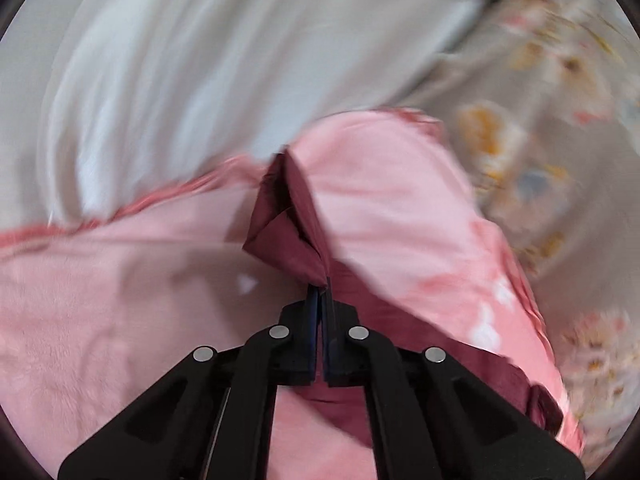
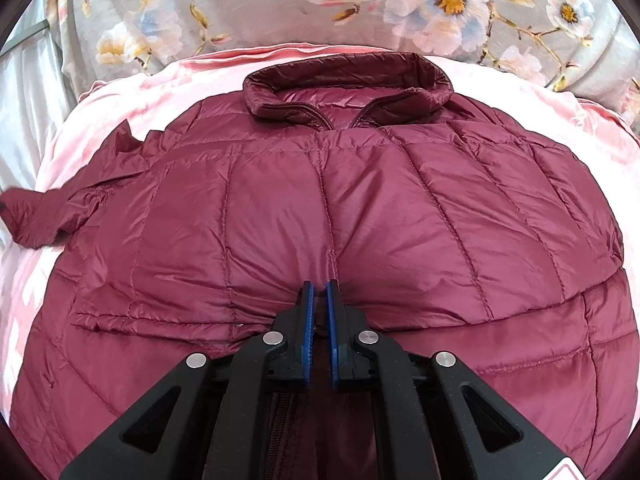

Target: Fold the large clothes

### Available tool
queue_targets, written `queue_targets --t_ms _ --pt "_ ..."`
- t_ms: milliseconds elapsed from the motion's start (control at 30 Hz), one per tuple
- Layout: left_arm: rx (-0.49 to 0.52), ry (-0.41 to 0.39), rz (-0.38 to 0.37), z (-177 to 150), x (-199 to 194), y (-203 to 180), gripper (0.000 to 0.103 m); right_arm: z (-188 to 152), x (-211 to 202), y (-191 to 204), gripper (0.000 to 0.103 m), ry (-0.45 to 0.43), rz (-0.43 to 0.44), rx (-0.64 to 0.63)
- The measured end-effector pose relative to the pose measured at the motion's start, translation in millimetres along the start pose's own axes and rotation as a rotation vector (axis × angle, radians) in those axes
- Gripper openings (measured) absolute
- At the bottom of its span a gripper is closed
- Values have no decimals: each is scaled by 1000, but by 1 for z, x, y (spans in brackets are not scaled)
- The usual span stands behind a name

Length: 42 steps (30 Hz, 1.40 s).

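The left hand-held gripper pinches the maroon jacket; the right hand-held gripper, nearly closed, grips its hem.

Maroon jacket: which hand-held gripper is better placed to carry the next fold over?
Left, probably. The left hand-held gripper is shut on a maroon jacket corner, lifted above the pink blanket. The right hand-held gripper sits at the folded hem, slightly parted; whether it grips is unclear.
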<state>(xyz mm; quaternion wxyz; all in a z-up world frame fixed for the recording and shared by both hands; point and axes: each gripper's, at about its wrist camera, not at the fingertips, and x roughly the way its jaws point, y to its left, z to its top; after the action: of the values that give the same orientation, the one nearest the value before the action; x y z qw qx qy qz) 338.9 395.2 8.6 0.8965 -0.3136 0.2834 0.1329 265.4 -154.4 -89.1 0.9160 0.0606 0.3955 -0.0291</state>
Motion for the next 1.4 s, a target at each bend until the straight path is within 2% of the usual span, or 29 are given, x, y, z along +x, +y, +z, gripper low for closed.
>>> queue_targets --t_ms 67,100,133,200,300,367,467,600,667,800,867,933,967,1033,1067,1133,1200,1300,1400 --pt "87 -26 -75 -3 -25 -52 0 -1 -7 -4 10 -25 -15 31" --pt "119 -32 -107 -6 -33 -72 0 -2 -15 -10 15 -42 -11 67" --pt "163 -38 -153 -11 -46 -98 0 -3 -22 -13 16 -52 4 92" --pt "262 -48 -245 -27 -73 -154 0 -10 -43 -23 16 -75 48 139" --pt "424 -49 -377 -67 -111 -236 0 -20 -72 -31 17 -107 62 137" --pt "528 -13 -469 -107 -130 -290 0 -27 -96 -39 18 -136 47 118" --pt "614 62 -562 -167 -136 -345 0 -38 -125 -58 25 -168 34 120" --pt "668 174 -607 -241 -120 -393 0 -55 -149 -83 27 -173 3 125" --pt "687 229 -604 -275 -108 -406 0 -62 -153 -90 27 -166 -14 117" --pt "722 330 -583 -337 -83 -416 0 -71 -148 -102 27 -139 -23 119" --pt "733 376 -565 -364 -74 -407 0 -73 -143 -107 28 -125 -14 137" --pt "733 412 -544 -381 -61 -402 4 -74 -139 -112 33 -112 9 161" --pt "730 429 -535 -389 -54 -397 7 -72 -137 -114 36 -108 27 171" --pt "717 444 -532 -390 -52 -389 34 -66 -137 -118 48 -118 64 190" --pt "702 442 -535 -386 -54 -383 38 -62 -137 -118 51 -125 76 193" --pt "650 421 -568 -368 -64 -364 54 -49 -138 -121 57 -151 82 196" --pt "594 383 -569 -344 -72 -344 60 -30 -134 -131 58 -176 78 219" --pt "502 343 -516 -302 -70 -304 63 -10 -116 -149 58 -169 81 289" --pt "365 335 -421 -260 -50 -251 62 -1 -91 -165 58 -126 79 360"
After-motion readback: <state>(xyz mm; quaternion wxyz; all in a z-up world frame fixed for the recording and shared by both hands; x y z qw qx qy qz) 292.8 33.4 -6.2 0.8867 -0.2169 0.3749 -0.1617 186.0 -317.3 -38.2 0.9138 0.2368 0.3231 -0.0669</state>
